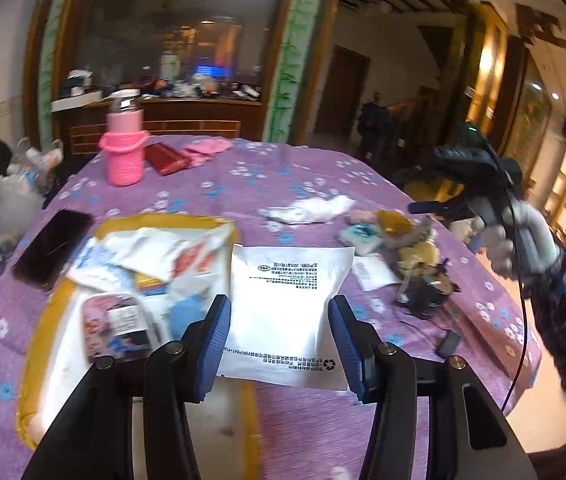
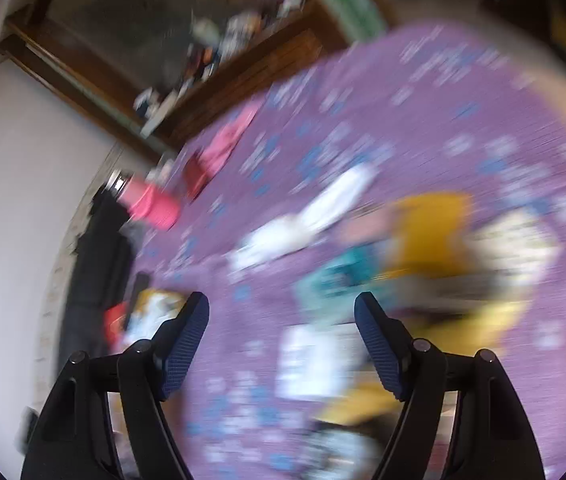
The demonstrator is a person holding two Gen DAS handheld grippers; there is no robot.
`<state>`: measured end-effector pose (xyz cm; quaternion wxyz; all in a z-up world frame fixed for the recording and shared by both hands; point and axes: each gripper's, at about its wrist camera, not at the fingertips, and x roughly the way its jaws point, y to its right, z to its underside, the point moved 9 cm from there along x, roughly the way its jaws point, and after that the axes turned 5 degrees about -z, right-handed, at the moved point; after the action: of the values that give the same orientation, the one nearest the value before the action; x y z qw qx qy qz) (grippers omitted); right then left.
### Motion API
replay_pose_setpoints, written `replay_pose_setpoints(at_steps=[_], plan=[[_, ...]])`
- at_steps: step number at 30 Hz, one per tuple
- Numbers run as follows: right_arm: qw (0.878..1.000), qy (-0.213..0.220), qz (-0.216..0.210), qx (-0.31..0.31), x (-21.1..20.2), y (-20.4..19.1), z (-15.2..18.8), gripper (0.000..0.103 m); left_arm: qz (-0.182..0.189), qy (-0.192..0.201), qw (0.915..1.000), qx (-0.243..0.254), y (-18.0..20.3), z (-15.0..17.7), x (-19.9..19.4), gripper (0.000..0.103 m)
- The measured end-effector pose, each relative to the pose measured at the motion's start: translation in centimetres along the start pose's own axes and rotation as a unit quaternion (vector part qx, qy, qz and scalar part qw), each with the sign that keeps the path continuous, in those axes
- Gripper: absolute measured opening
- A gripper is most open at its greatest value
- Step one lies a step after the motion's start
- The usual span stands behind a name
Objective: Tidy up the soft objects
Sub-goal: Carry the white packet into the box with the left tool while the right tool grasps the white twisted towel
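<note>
**Round table, purple flowered cloth**

On the purple floral tablecloth (image 1: 267, 184), your yellow-rimmed tray (image 1: 35, 364) sits at the near left edge. Your left gripper (image 1: 279, 344) clamps the white printed soft packet (image 1: 283, 304); your right gripper (image 2: 281, 344) stands apart, empty, over blurred clutter.

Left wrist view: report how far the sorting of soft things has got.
Done: several packets already lie in the yellow-rimmed tray. In hand: the left tool appears to grip a white packet beside the tray; the right tool is open and empty. Left: a mixed pile and a white cloth on the table.
</note>
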<state>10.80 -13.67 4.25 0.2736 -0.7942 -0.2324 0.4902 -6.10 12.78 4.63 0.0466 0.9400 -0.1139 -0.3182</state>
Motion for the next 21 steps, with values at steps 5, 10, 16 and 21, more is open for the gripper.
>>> replay_pose_setpoints(at_steps=[5, 10, 16, 21], plan=[[0.996, -0.054, 0.045, 0.052, 8.6, -0.8, -1.4, 0.074, -0.034, -0.015, 0.9989, -0.030, -5.1, 1.2, 0.0, 0.054], [0.986, -0.021, 0.115, 0.118, 13.2, 1.8, -3.6, 0.074, -0.086, -0.054, 0.9940, -0.041, -9.8, 2.8, 1.3, 0.054], [0.980, 0.008, 0.194, 0.052, 14.8, 1.5, -4.4, 0.050, -0.123, -0.082, 0.9876, -0.053, -12.8, 3.9, 2.6, 0.063], [0.982, 0.030, 0.184, 0.021, 12.6, 0.6, -4.6, 0.044, -0.102, -0.065, 0.9894, -0.081, -13.3, 3.7, 1.0, 0.067]])
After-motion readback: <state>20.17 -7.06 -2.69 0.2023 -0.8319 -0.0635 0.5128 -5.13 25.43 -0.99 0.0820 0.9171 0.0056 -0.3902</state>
